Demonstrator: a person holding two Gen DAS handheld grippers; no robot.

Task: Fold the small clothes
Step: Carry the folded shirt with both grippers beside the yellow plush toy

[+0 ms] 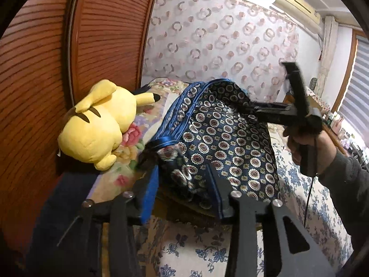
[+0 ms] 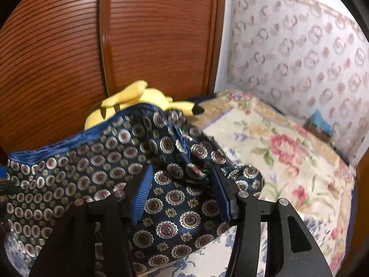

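A small navy garment (image 1: 221,138) with round medallion print and blue satin trim hangs lifted above the bed between both grippers. My left gripper (image 1: 182,170) has fabric between its blue-padded fingers, pinching a bunched edge by the trim. My right gripper (image 2: 182,173) holds the other end of the garment (image 2: 115,168), cloth bunched between its fingers. The right gripper also shows in the left wrist view (image 1: 249,108), gripping the garment's far corner, held by a hand.
A yellow plush toy (image 1: 99,124) lies on a floral pillow (image 2: 276,143) against a wooden slatted wardrobe (image 1: 69,57). The bed has a blue floral sheet (image 1: 299,184). A patterned curtain (image 1: 219,41) hangs behind. A cluttered shelf (image 1: 334,117) stands at far right.
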